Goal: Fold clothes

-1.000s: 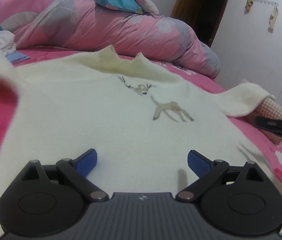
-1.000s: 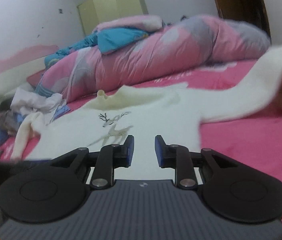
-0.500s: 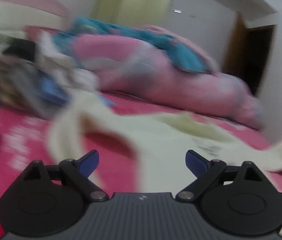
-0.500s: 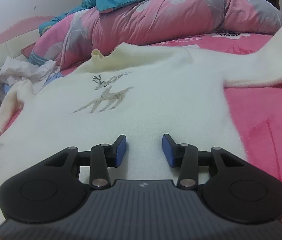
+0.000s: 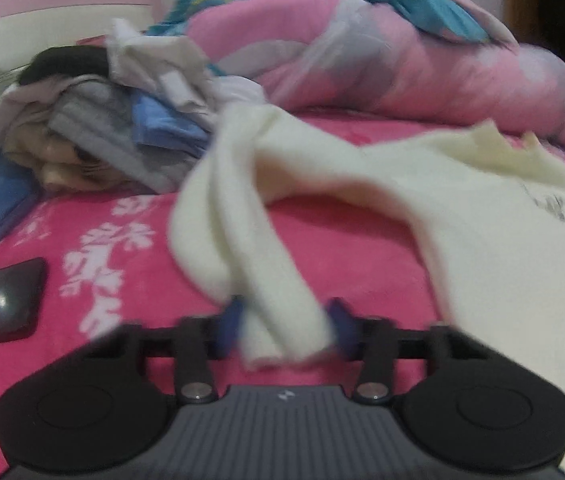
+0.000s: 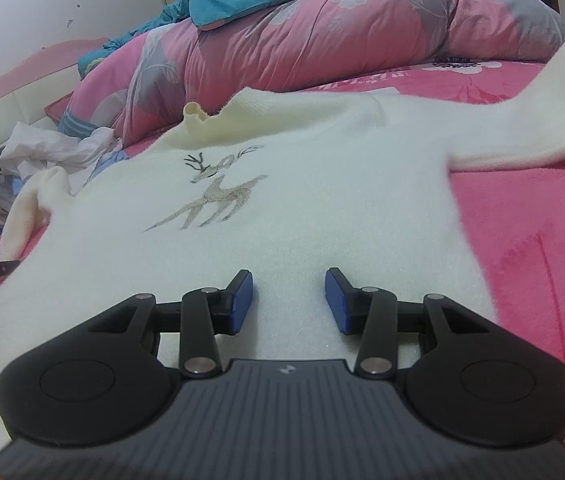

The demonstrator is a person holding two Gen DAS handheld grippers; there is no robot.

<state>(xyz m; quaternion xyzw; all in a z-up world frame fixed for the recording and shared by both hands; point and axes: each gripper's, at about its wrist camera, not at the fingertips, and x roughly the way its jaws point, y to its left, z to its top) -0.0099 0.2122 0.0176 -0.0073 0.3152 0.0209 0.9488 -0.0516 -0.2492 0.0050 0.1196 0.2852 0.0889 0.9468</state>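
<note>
Left wrist view: left gripper [image 5: 284, 330] has its jaws closing, with the cuff end of the sweater's sleeve [image 5: 242, 216] between the blue pads. Frame is motion-blurred, so I cannot tell whether the pads already press the cloth. The sleeve lies looped on the pink bedsheet [image 5: 342, 248], running from the jaws up toward the clothes pile and arching back to the sweater body at the right edge of frame. Pile of unfolded clothes [image 5: 122, 120] sits toward the head of the bed, touching the far bend of the sleeve. Pink quilt [image 5: 382, 72] bunched along the far side of the bed behind it. A dark flat object [image 5: 0, 304] rests on the sheet at the left; type not identifiable.

Right wrist view: right gripper [image 6: 288, 300] has its jaws parted, pads apart with nothing clamped between them, held low over the lower part of the cream sweater [image 6: 282, 208]. Sweater lies spread flat, front up, across the middle of the bed, deer motif [image 6: 214, 192] visible, collar [image 6: 218, 120] toward the quilt. Other sleeve [image 6: 542, 112] extends up to the right edge of frame. Left sleeve trails off toward the clothes pile at the left side of the bed.
</note>
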